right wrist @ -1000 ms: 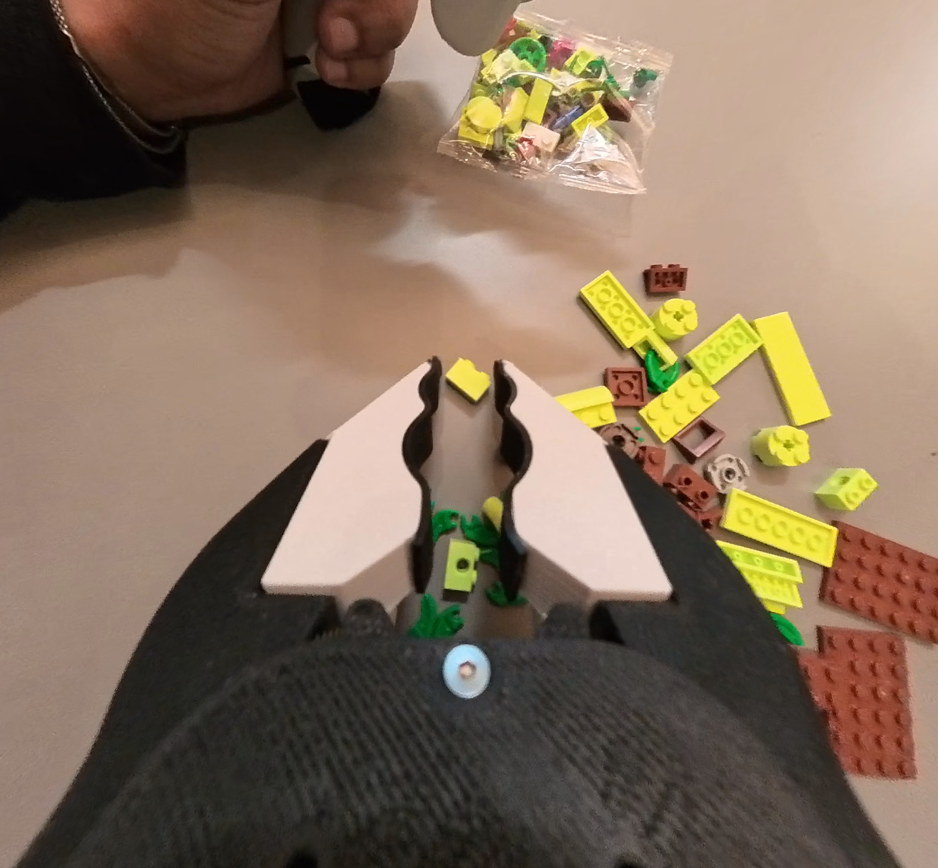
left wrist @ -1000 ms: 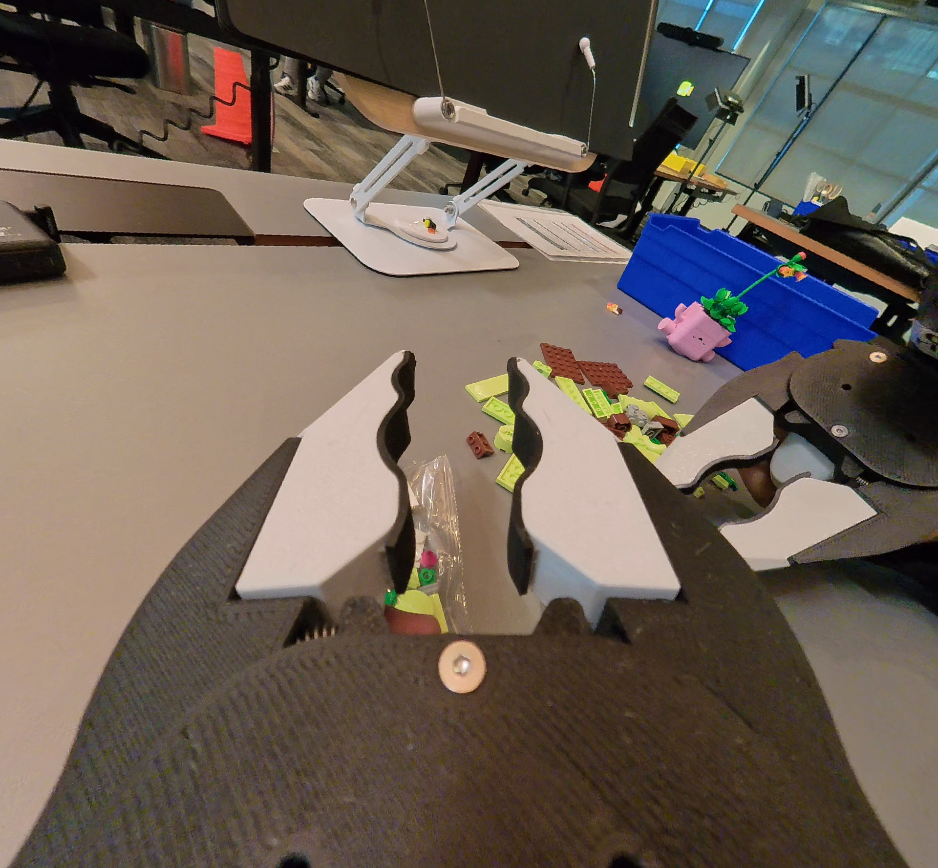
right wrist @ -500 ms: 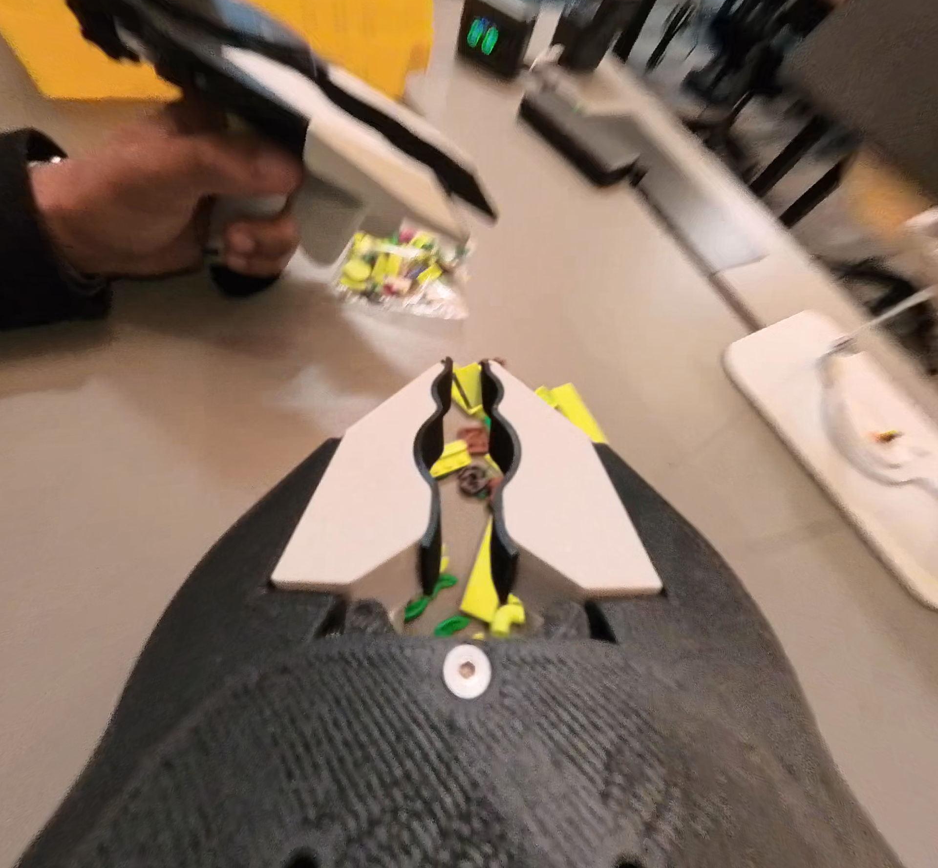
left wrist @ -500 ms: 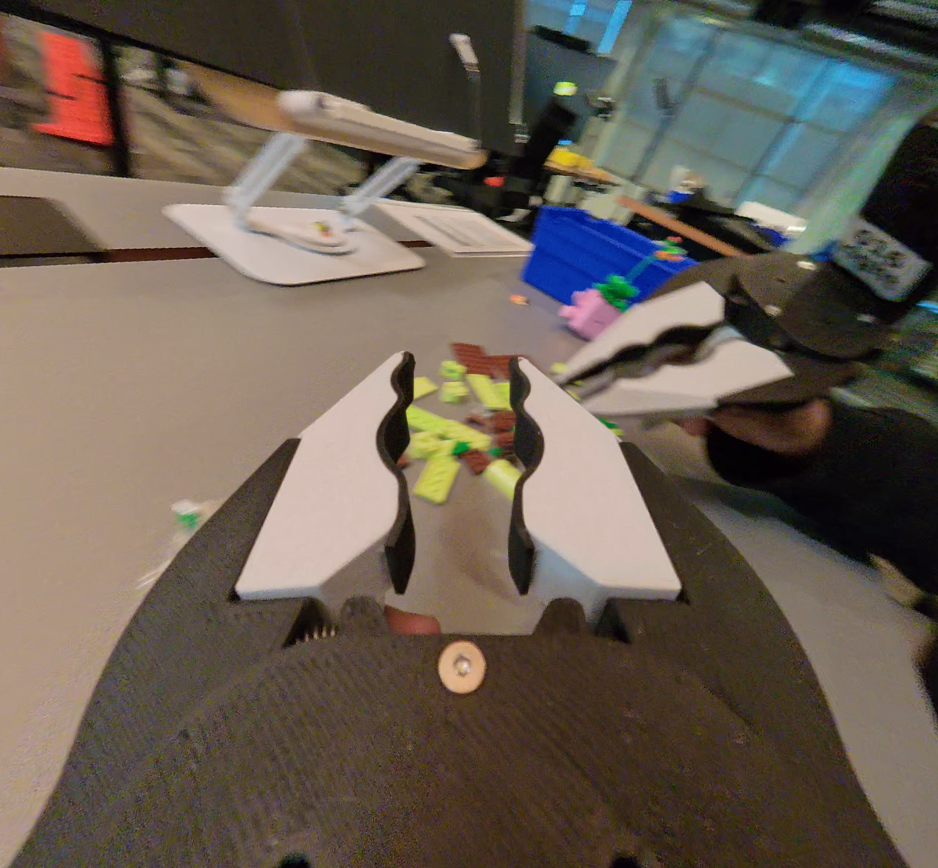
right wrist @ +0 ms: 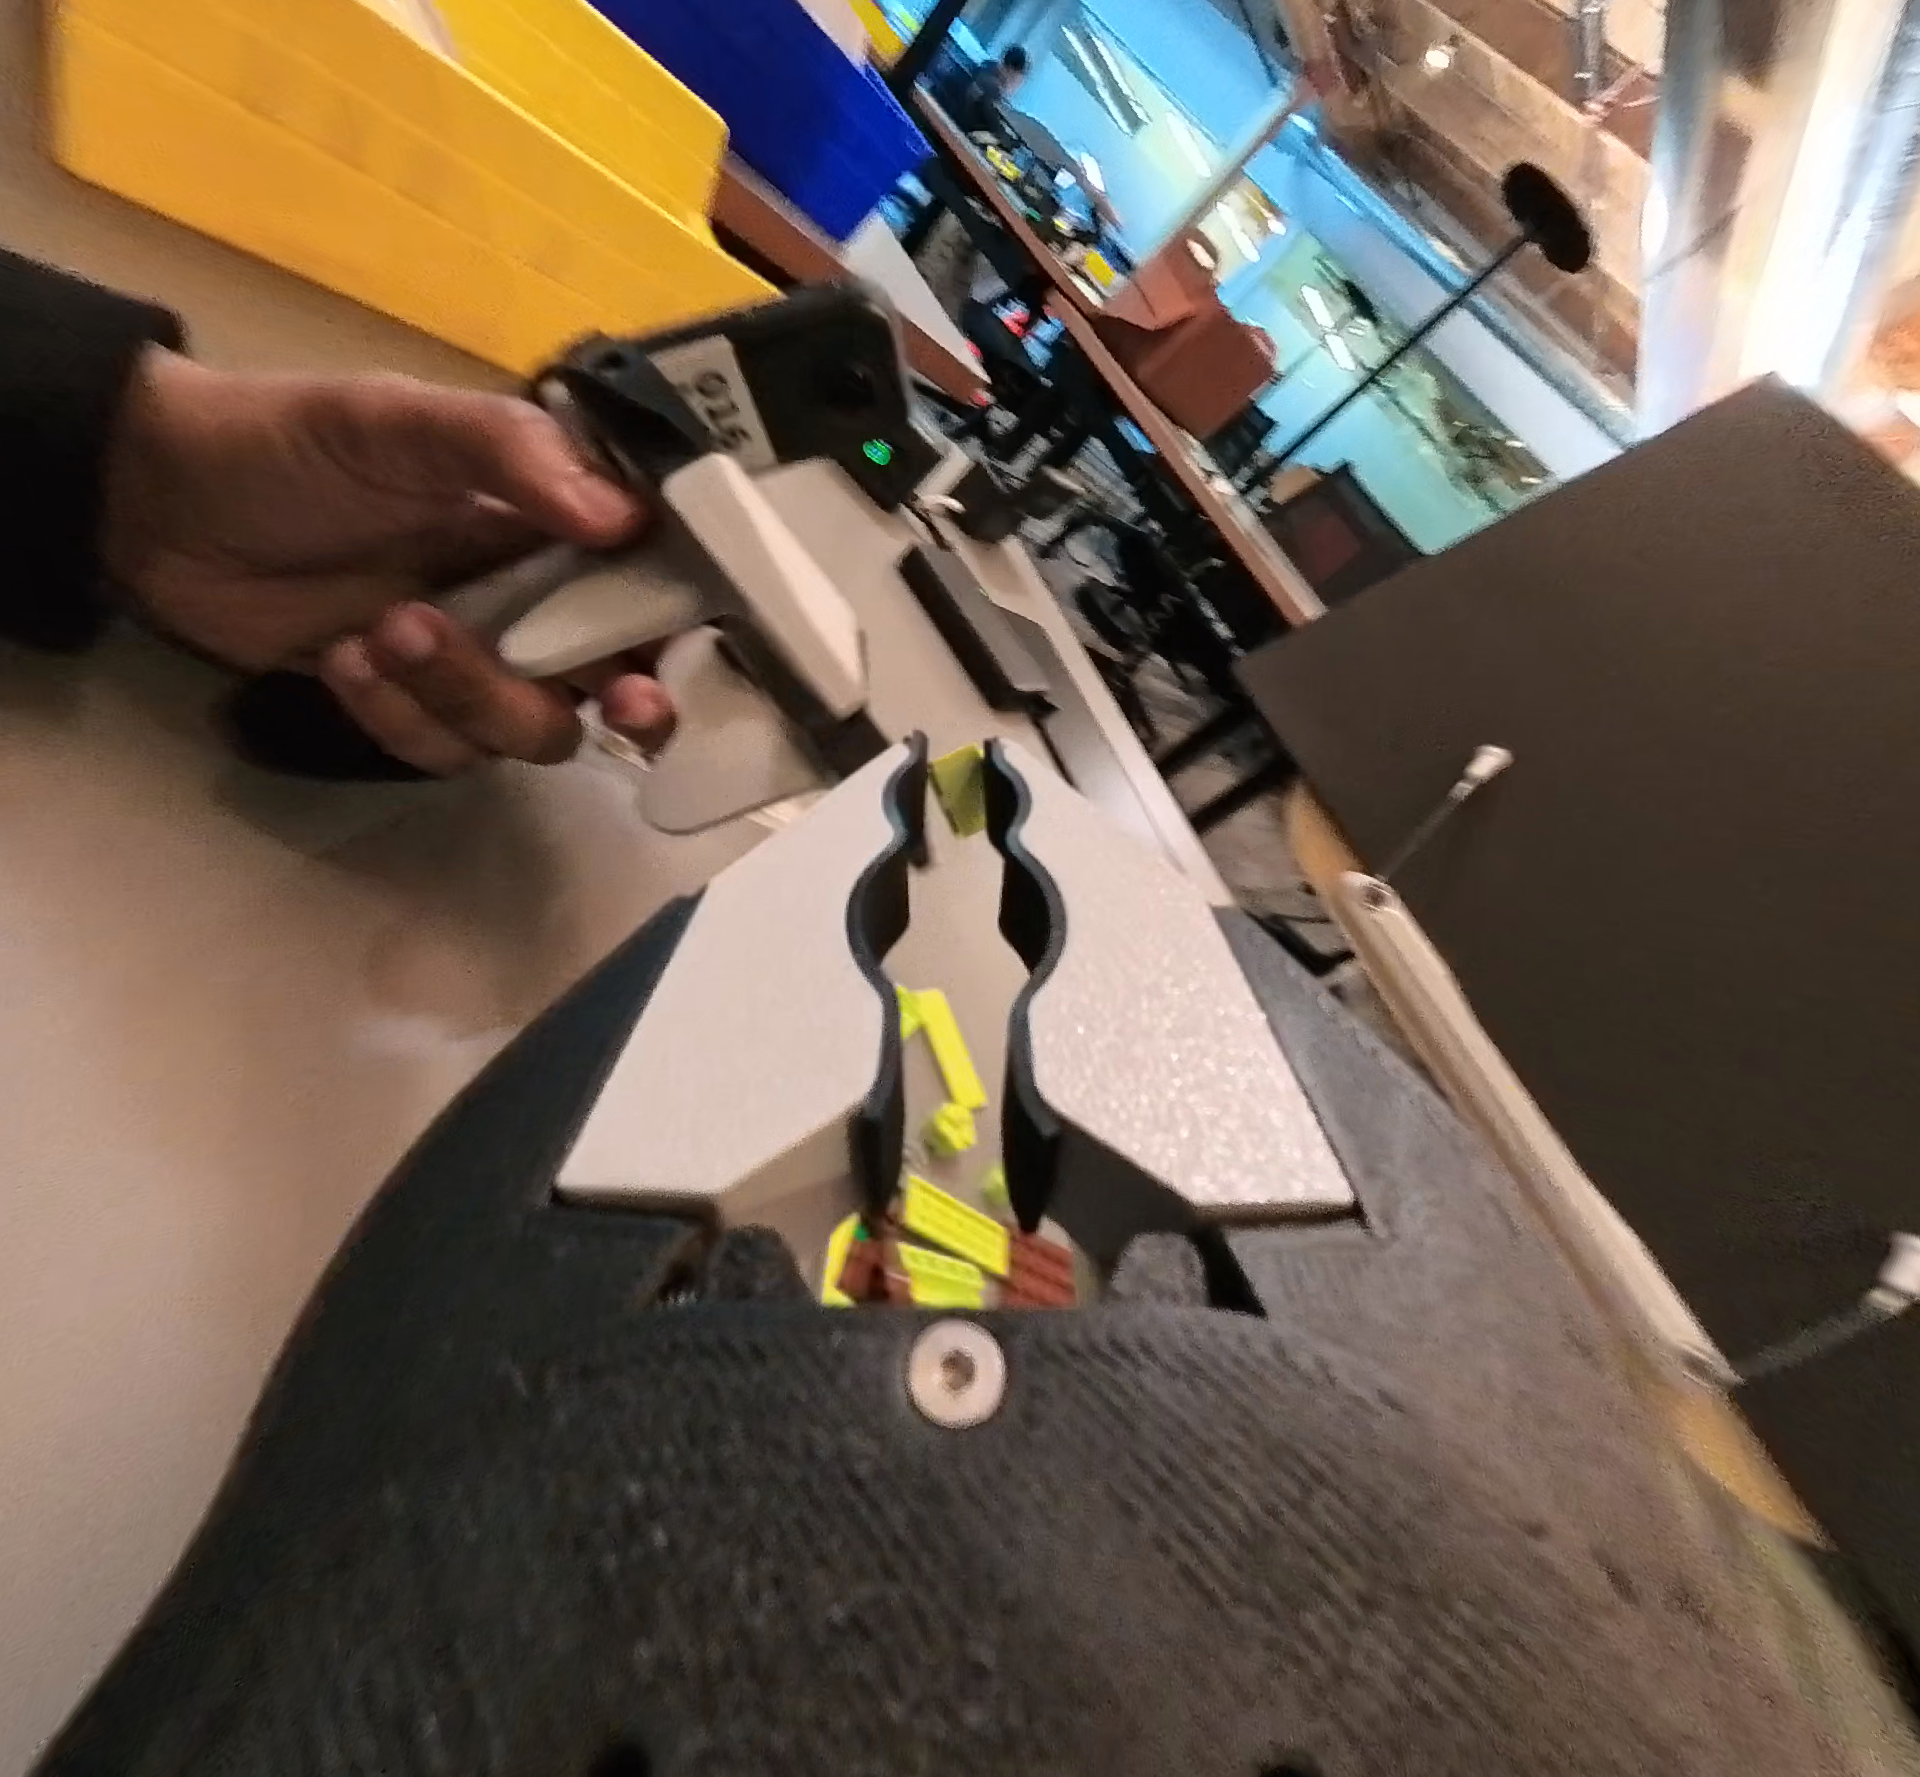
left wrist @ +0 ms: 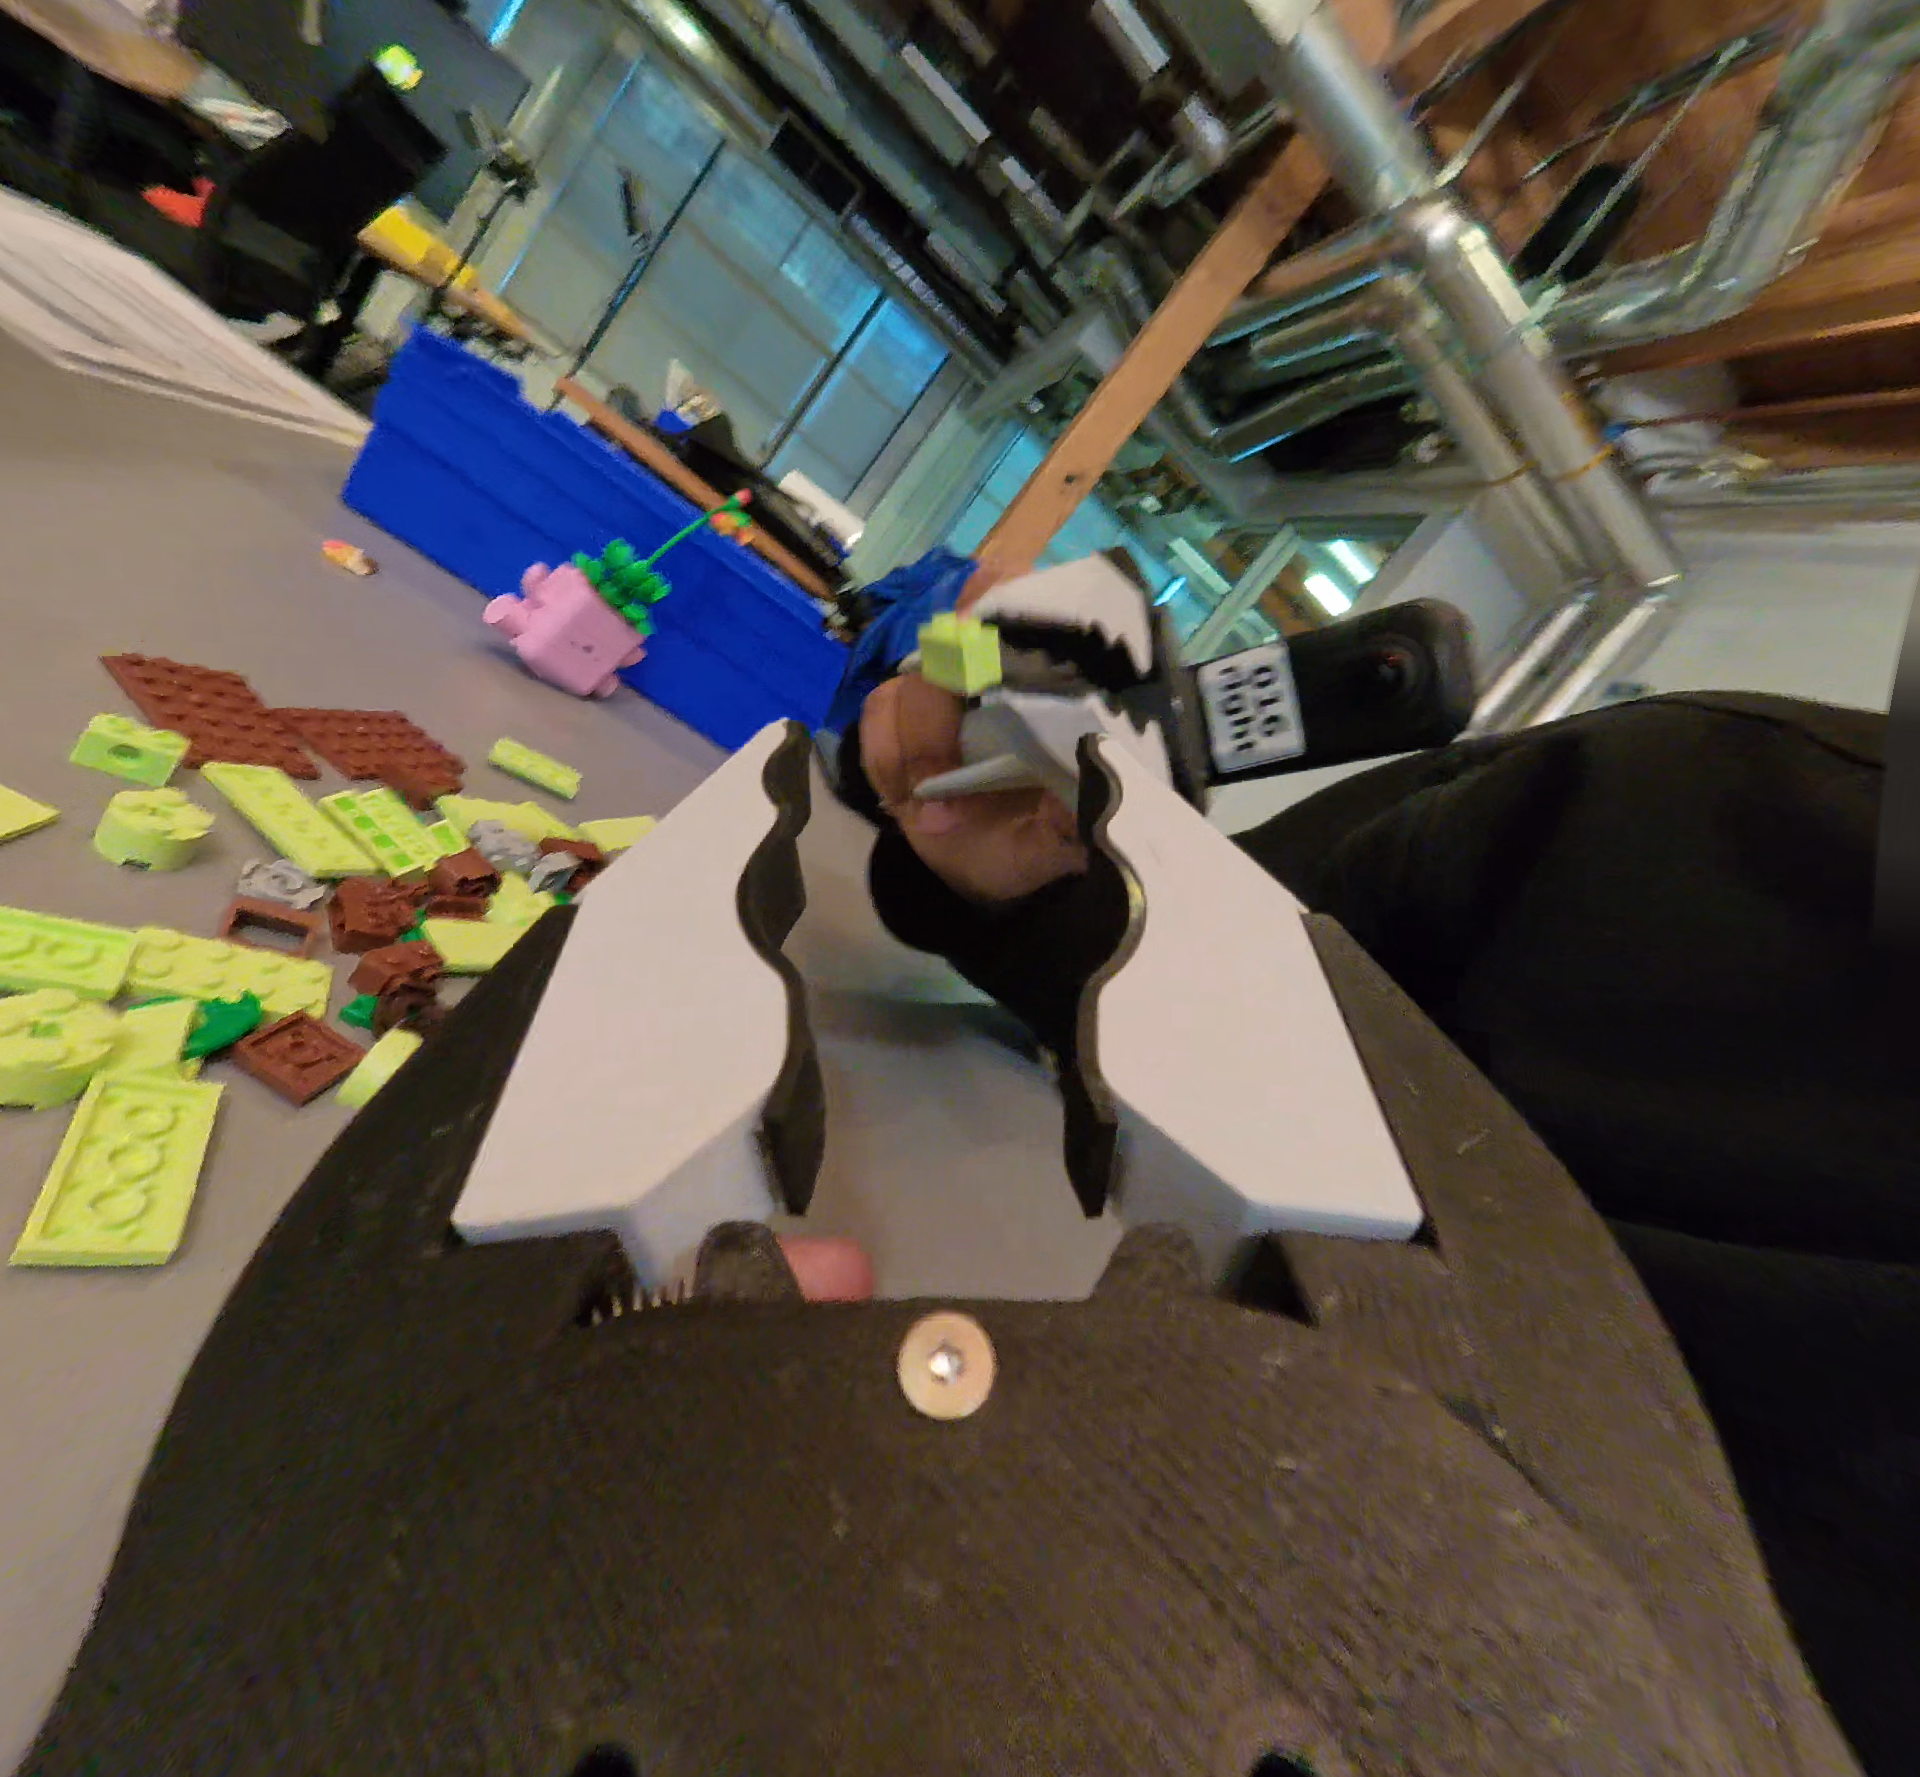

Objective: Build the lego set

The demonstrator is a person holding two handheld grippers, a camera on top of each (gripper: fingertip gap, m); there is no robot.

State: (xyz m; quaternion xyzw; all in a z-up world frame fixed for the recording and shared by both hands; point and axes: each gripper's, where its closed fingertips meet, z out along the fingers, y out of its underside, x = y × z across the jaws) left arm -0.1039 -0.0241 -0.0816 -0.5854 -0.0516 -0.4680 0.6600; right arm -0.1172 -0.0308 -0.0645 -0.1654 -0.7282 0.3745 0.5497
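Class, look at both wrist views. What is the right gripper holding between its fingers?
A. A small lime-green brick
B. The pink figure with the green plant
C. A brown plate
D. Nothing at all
A: the right gripper pinches a small lime-green brick at its tips, raised above the table; the left wrist view shows the same brick.

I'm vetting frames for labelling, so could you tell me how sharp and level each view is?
Left wrist view: tilted, background streaked, loose bricks fairly crisp, lime brick in the right hand-held gripper soft. Right wrist view: tilted, heavier blur on yellow bin and hand.
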